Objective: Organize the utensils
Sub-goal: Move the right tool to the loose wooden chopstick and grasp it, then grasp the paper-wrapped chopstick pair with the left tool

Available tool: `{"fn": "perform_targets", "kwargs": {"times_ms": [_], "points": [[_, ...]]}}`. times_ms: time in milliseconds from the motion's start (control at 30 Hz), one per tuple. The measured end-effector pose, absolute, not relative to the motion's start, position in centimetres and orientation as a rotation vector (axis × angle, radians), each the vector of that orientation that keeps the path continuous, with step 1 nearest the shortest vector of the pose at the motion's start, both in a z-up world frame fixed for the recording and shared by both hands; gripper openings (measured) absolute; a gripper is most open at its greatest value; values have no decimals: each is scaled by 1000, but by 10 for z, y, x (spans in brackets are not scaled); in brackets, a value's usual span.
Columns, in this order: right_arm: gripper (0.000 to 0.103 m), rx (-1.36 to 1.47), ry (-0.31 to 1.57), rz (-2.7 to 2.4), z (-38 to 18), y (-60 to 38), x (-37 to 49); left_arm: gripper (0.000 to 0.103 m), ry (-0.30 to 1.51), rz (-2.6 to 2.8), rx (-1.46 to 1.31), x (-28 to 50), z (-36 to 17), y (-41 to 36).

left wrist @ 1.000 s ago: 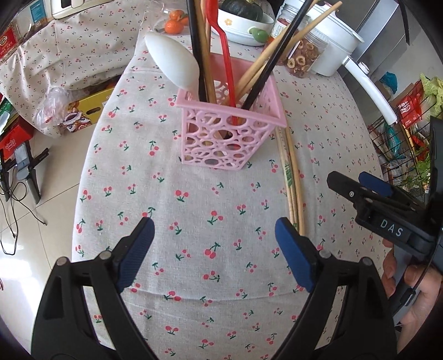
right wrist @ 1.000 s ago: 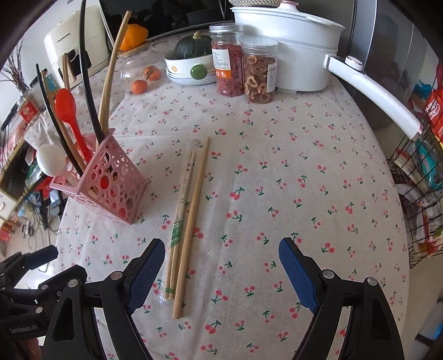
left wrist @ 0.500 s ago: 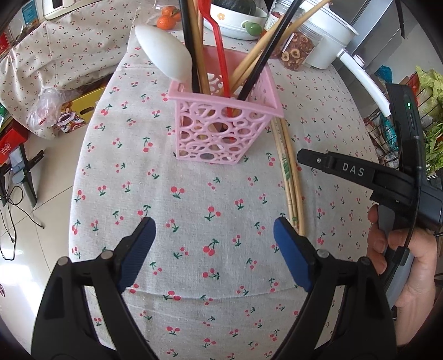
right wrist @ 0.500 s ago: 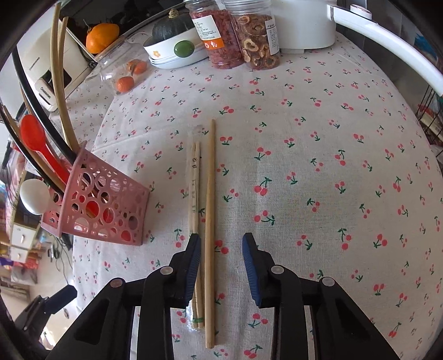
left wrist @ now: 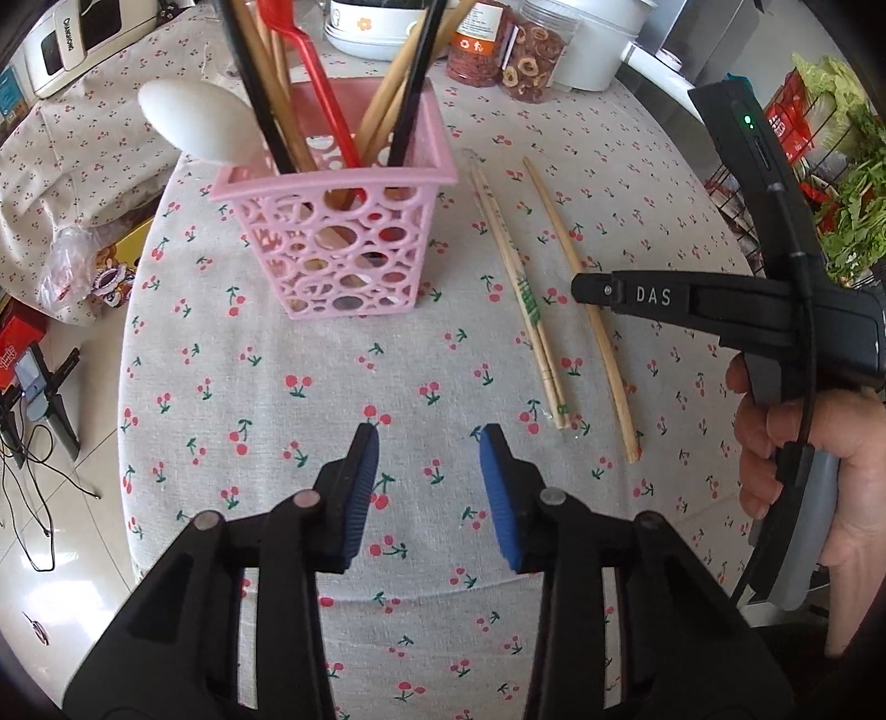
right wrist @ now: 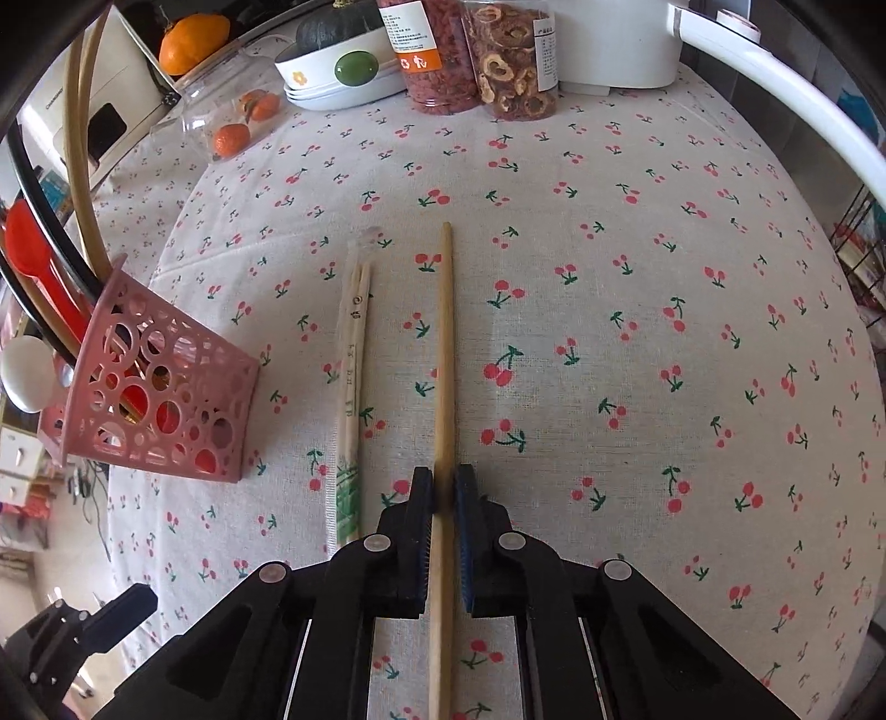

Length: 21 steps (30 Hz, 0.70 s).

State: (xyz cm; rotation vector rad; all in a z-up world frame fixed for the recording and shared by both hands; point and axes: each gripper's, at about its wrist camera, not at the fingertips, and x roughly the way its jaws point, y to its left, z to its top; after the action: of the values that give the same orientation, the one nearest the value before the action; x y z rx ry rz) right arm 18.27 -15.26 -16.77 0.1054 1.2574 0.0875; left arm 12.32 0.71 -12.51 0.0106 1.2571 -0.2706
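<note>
A pink perforated utensil basket point(left wrist: 343, 232) stands on the cherry-print tablecloth and holds chopsticks, a red spoon and a white spoon point(left wrist: 194, 122); it also shows in the right wrist view point(right wrist: 160, 399). A single wooden chopstick point(right wrist: 444, 343) lies on the cloth, and my right gripper point(right wrist: 443, 493) is shut on its near part. A paper-wrapped chopstick pair point(right wrist: 351, 387) lies just left of it. In the left wrist view the single chopstick point(left wrist: 576, 288) and the wrapped pair point(left wrist: 520, 293) lie right of the basket. My left gripper point(left wrist: 429, 465) is partly open and empty, in front of the basket.
Two jars point(right wrist: 476, 55), a white bowl with a squash point(right wrist: 338, 72), a white pot point(right wrist: 609, 44) with a long handle point(right wrist: 786, 94) and tangerines point(right wrist: 232, 138) stand at the table's far edge. A wire rack with vegetables point(left wrist: 841, 183) is to the right.
My right gripper moved forward and closed on the single chopstick, which now lies apart from the wrapped pair. My left gripper's jaws narrowed from wide open.
</note>
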Motion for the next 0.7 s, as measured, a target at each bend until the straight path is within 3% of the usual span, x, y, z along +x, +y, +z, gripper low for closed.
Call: {"fn": "perform_targets", "kwargs": {"times_ms": [100,467,567,700], "points": [[8,128,1262,65,-163,-178,174,32,1265,-301,13,128,-133,-14],[8,207,1304,97,-154,-245,130,26,1208,-226,148,151,-156,-72],[8,204,1322,133,-154,-247,118,14,1217,-252,165,148,-154,-70],[8,168,1339,177,-152,-249,102,11,1263,-325,182,132,-153,-62]]}}
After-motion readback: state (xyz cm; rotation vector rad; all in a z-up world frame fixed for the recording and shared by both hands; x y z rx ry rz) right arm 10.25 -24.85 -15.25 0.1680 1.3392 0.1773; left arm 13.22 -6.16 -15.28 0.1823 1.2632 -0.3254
